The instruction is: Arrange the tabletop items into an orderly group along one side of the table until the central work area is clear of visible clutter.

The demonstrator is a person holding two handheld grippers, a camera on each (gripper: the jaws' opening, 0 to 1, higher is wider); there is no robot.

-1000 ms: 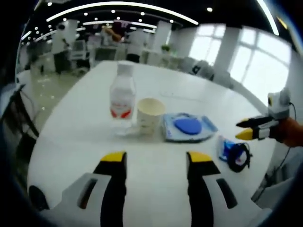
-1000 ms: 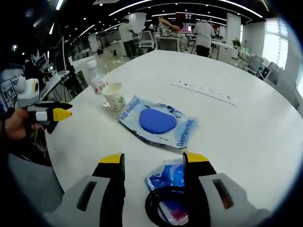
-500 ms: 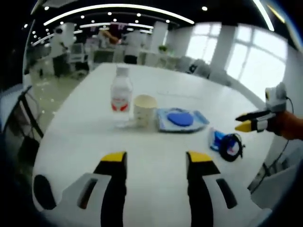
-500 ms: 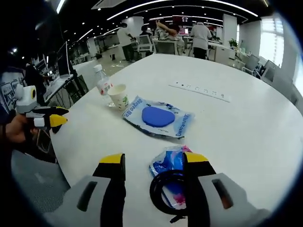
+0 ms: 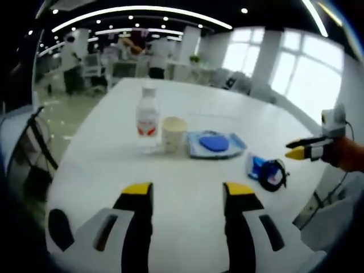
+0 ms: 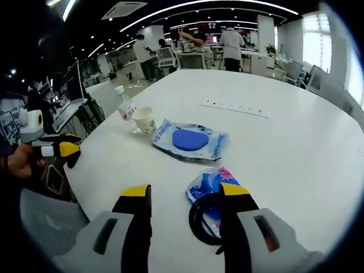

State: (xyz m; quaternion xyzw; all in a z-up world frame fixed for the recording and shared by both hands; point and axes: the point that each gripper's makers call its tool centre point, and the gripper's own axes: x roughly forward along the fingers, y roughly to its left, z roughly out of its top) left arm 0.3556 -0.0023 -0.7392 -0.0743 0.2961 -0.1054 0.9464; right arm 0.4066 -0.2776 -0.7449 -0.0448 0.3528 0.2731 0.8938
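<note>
The left gripper view is soft and blurred, so print on the water bottle (image 5: 147,118) and paper cup (image 5: 174,134) cannot be read, and the black ring (image 5: 274,172) on the small blue packet (image 5: 259,167) is hard to make out there. In the right gripper view the right tool's (image 6: 185,195) jaw covers part of that ring (image 6: 203,218) and packet (image 6: 206,189), which lie close in front of it. Four things sit in a row near one edge of the white desk (image 6: 296,153): bottle (image 6: 126,105), cup (image 6: 147,121) just beside it, then a flat pouch with a blue pad (image 6: 190,140), then the packet with the ring on it. A white power strip (image 6: 234,107) lies well apart, farther in on the desk. Beyond are office desks, chairs and standing people. The left tool (image 5: 185,190) hangs over bare desk (image 5: 187,170) short of the row, jaws wide apart and holding nothing; the right tool's jaws are likewise spread and empty. Each tool shows at the other view's edge, held in a hand (image 6: 21,160), its yellow tips close together.
</note>
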